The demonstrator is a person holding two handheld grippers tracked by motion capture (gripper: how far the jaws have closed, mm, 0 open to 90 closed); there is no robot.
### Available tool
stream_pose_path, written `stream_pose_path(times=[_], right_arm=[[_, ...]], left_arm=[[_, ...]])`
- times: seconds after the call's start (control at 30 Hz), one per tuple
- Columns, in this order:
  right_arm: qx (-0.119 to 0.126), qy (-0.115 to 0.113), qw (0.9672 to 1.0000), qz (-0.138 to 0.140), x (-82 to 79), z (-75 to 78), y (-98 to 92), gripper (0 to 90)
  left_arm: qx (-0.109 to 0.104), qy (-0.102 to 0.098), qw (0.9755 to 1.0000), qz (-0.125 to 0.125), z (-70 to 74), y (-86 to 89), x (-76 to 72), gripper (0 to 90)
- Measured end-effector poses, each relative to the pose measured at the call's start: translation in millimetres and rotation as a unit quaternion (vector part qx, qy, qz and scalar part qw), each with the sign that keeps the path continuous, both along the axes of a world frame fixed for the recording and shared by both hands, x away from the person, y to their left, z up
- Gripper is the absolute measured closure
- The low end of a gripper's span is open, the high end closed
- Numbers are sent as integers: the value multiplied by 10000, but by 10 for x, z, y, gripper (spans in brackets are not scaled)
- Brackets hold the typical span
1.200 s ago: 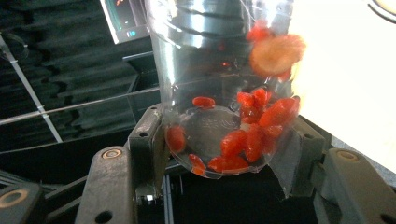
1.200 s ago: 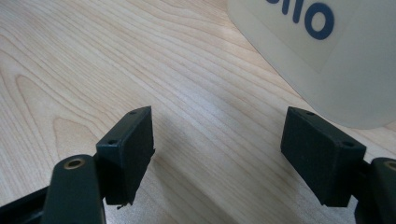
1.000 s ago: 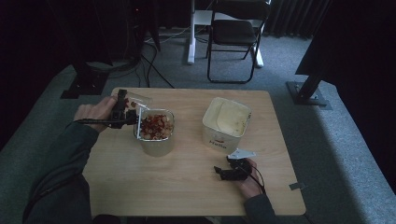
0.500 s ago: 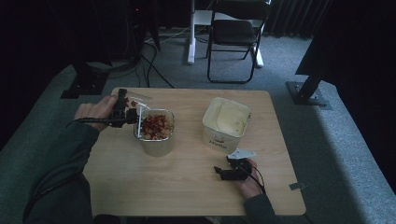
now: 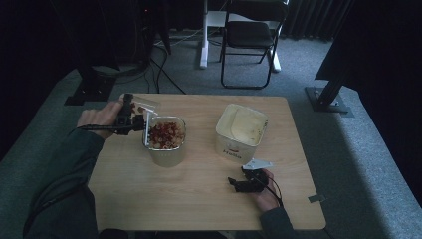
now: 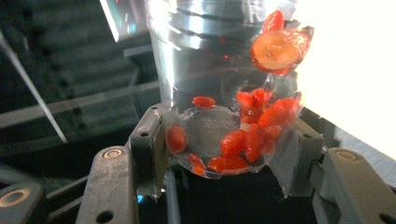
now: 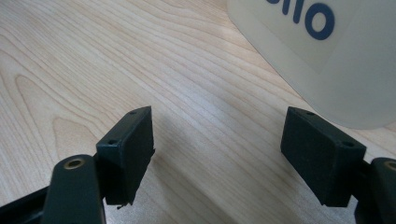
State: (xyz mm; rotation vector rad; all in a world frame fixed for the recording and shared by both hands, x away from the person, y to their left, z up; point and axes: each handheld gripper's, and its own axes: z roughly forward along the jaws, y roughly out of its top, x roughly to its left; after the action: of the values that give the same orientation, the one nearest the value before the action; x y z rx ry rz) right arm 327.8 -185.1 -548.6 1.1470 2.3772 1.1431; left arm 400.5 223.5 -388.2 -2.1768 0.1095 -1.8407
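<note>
Your left claw (image 6: pixel 224 154) grips the tipped clear cup (image 6: pixel 224 70) over the tub (image 5: pixel 167 141) left of frame centre, a few red pieces (image 6: pixel 252 135) remaining inside; your right claw (image 7: pixel 217 154) rests half-open, empty, on the tabletop (image 5: pixel 199 199).

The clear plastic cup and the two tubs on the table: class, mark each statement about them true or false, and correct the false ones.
1. The left gripper is closed on a clear plastic cup with red pieces inside. True.
2. The right gripper holds the cream tub. False: its jaws stand open over bare table, beside the tub.
3. The tub by the left gripper has red and pale pieces in it. True.
4. The cup stands upright on the table. False: it is held tipped at the tub's rim.
</note>
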Motion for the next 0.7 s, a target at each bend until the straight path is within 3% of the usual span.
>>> stream_pose_path(times=[0.03, 0.07, 0.1, 0.13, 0.17, 0.2, 0.23, 0.27, 0.3, 0.33, 0.4, 0.43, 0.5, 0.53, 0.63, 0.7], right_arm=[[3, 1, 10000, 0, 0, 0, 0, 250], [1, 0, 10000, 2, 1, 0, -1, 250], [7, 1, 10000, 5, 2, 0, -2, 250], [6, 2, 10000, 5, 2, 0, -1, 251], [4, 1, 10000, 4, 2, 0, -1, 250], [6, -1, 10000, 12, 5, 0, -2, 250], [16, 3, 10000, 13, 7, -1, -2, 251], [22, 1, 10000, 14, 9, -1, -2, 250], [18, 2, 10000, 19, 11, -1, -1, 250], [8, 3, 10000, 25, 10, 0, 0, 250], [-2, -4, 10000, 26, 9, 0, 0, 250], [6, 1, 10000, 27, 9, 0, 0, 250], [27, 4, 10000, 23, 11, -1, -2, 251], [23, 1, 10000, 23, 11, -1, -2, 250], [30, 4, 10000, 25, 11, -1, -3, 251], [24, 9, 10000, 21, 10, -1, -1, 251]], left_arm=[[66, 74, 9999, -11, -15, 0, -5, 449], [-106, 10, 9999, 36, 3, 9, 6, 449], [-104, 64, 9999, 55, -2, 5, -2, 450], [32, 115, 9999, 12, -11, 6, -6, 450], [-129, -46, 9999, 103, 26, 16, 12, 451], [-165, 12, 9998, 113, 38, -3, 15, 451], [351, 162, 9993, -3, -44, -21, -10, 451], [307, 179, 9994, 15, -45, -30, -3, 450], [-169, 41, 9998, 61, 21, -30, 13, 450], [-208, 25, 9998, 28, 36, -42, 8, 450], [-6, 67, 10000, -21, -24, -57, 10, 449], [-162, 80, 9998, -14, -21, -60, 11, 449], [-5, 99, 9999, -87, -65, -72, 2, 449], [-86, 78, 9999, -43, -60, -70, 8, 448], [-52, 99, 9999, -38, -82, -49, 16, 447], [-296, 181, 9994, -4, -63, -31, 16, 447]])
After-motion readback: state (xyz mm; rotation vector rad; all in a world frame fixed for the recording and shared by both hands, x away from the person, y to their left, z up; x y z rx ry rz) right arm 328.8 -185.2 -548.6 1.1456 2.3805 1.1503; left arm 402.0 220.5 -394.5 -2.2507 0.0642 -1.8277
